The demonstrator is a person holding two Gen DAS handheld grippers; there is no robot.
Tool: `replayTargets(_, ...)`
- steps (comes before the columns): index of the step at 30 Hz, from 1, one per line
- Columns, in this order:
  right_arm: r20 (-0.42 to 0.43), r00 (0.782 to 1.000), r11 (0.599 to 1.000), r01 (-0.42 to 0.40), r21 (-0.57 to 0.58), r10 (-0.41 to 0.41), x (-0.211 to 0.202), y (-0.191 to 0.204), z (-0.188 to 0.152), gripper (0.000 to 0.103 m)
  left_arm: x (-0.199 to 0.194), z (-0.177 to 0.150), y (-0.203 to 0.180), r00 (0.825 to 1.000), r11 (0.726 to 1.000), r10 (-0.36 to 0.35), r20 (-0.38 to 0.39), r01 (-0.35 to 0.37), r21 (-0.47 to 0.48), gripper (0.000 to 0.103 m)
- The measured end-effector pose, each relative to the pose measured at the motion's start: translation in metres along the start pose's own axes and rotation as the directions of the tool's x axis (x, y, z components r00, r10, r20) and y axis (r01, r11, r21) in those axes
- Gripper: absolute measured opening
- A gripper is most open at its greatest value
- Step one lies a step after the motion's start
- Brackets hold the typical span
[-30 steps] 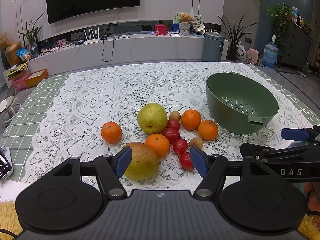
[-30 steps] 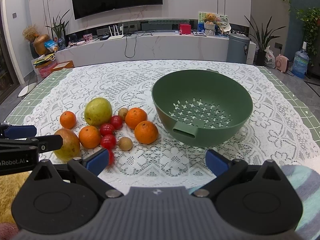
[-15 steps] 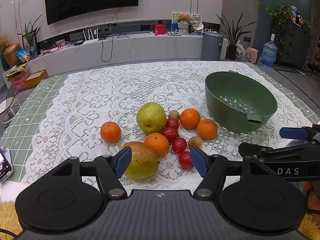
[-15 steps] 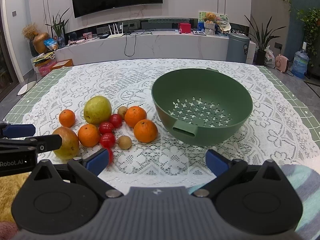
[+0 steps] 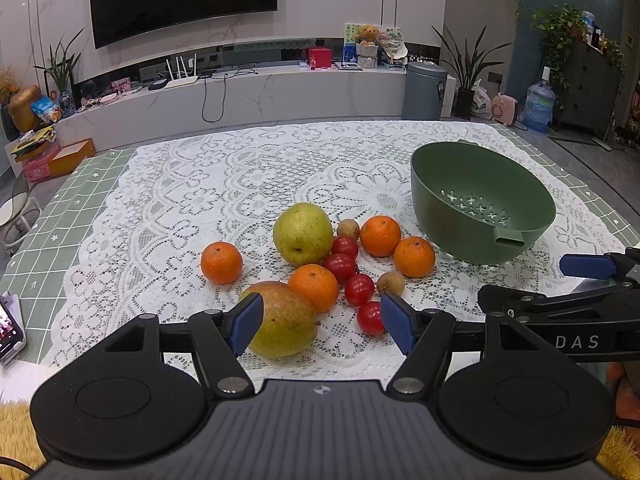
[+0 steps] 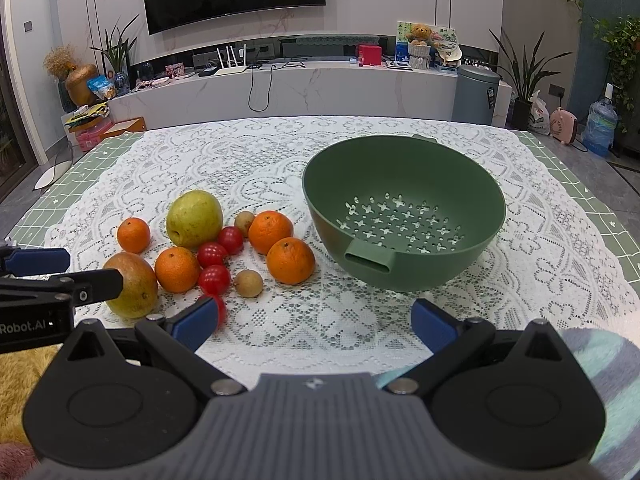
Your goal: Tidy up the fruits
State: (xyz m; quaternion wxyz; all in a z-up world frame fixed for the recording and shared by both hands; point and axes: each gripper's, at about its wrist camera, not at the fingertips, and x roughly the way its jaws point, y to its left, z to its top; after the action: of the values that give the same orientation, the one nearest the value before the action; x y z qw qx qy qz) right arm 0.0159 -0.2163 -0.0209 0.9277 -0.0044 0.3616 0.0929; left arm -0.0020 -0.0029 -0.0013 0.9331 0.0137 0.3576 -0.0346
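Note:
Fruit lies in a cluster on the lace cloth: a mango, a green pear, several oranges such as one at the left, several cherry tomatoes and two small brown fruits. An empty green colander bowl stands to their right. My left gripper hovers open just short of the mango and the nearest tomato, touching nothing. My right gripper is open over bare cloth in front of the bowl, also empty. Each gripper shows at the edge of the other's view.
The table has a green checked cover under the white lace. A phone lies at its near left corner. Yellow fluffy fabric is below the near edge. A TV wall, low shelf and plants stand beyond the table.

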Motion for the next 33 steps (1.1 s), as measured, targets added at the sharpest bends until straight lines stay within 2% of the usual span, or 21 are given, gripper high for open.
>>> replayTargets(18,-0.001,1.000,1.000,0.000,-0.001,0.000,0.000,0.001,0.001,0.099,0.000,0.000,0.000,1.000,1.000,-0.001,0.000,0.001,0.004,0.079)
replayTargets(27,-0.007,1.000,1.000,-0.030,-0.002,0.030,0.002,0.001,0.001,0.099,-0.003,0.011,0.004,1.000,0.998,0.002,0.010,-0.002,0.065,0.079)
replayTargets(31,-0.010,0.999,0.999,-0.046,0.000,0.046,0.006,0.005,0.004,0.099,-0.001,0.018,0.013,1.000,0.998,-0.005,-0.008,0.005,0.066,0.079)
replayTargets(32,-0.011,0.998,0.999,-0.055,0.002,0.055,0.007,0.006,0.005,0.098,-0.001,0.020,0.017,1.000,0.998,-0.003,-0.013,0.003,0.063,0.077)
replayTargets(33,-0.014,0.997,0.998,-0.070,0.001,0.070,0.008,0.008,0.006,0.092,0.000,0.022,0.021,1.000,0.998,-0.001,-0.015,0.002,0.059,0.075)
